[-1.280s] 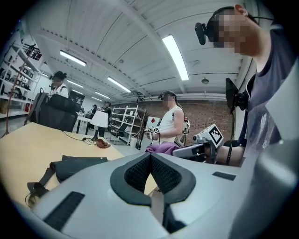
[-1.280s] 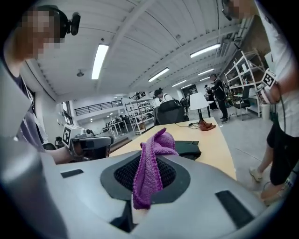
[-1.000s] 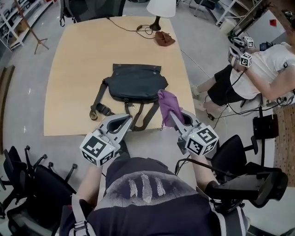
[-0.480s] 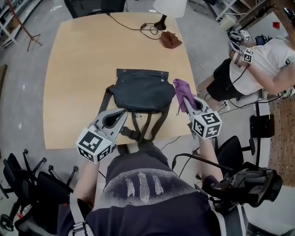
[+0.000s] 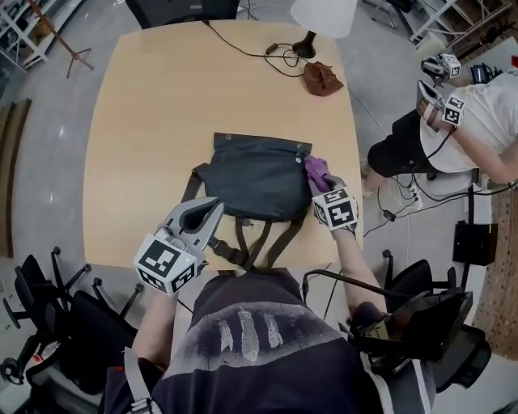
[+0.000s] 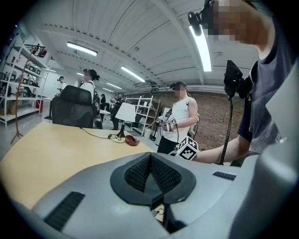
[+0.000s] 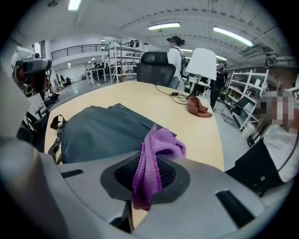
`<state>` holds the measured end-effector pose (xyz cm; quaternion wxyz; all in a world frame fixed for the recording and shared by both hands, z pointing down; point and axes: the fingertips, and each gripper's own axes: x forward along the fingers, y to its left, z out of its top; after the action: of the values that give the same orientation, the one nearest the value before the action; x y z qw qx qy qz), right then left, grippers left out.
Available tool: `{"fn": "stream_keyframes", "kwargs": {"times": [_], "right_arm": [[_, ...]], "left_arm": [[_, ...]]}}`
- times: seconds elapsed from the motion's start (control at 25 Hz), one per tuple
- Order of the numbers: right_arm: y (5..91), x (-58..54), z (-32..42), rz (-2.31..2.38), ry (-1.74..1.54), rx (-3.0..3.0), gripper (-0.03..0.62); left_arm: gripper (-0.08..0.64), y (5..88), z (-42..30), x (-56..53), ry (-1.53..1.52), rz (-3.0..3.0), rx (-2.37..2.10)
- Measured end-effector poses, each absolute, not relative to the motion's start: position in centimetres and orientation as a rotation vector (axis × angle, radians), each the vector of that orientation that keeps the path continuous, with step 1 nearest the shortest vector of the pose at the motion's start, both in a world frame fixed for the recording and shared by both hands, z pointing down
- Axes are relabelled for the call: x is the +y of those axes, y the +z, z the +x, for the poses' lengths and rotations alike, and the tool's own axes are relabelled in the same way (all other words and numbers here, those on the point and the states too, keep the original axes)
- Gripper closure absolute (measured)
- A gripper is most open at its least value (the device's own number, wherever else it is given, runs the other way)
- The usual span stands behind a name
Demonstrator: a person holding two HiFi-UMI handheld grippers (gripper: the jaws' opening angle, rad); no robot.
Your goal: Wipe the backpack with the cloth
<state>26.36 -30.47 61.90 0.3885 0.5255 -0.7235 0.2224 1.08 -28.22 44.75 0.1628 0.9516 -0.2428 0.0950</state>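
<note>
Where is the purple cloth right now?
In the head view, the purple cloth is pinched in the right claw at the right edge of the backpack.

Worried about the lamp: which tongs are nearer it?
Right. The right tongs, gripping the purple cloth at the backpack's right edge, sit before the lamp; the left tongs sit farther back and left.

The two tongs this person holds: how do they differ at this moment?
The right tongs are shut on a purple cloth; the left tongs are shut on nothing. The right tongs sit at the backpack's right edge; the left tongs hang by its straps, nearer the person. Both are grey and carry a marker cube.
</note>
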Motion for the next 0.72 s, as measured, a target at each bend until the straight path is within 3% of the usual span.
{"fn": "stream_keyframes", "kwargs": {"times": [0.48,0.72], "right_arm": [[62.5,-29.2,12.6,0.955,0.764,-1.989,0.561],[62.2,-27.6,6.4,0.787,0.658,-2.007,0.561]], "left_arm": [[0.551,45.6,-2.4,-29.1,0.218,2.677,-0.753],[0.551,45.3,-5.2,-28.1,0.203,2.658,-0.818]]}}
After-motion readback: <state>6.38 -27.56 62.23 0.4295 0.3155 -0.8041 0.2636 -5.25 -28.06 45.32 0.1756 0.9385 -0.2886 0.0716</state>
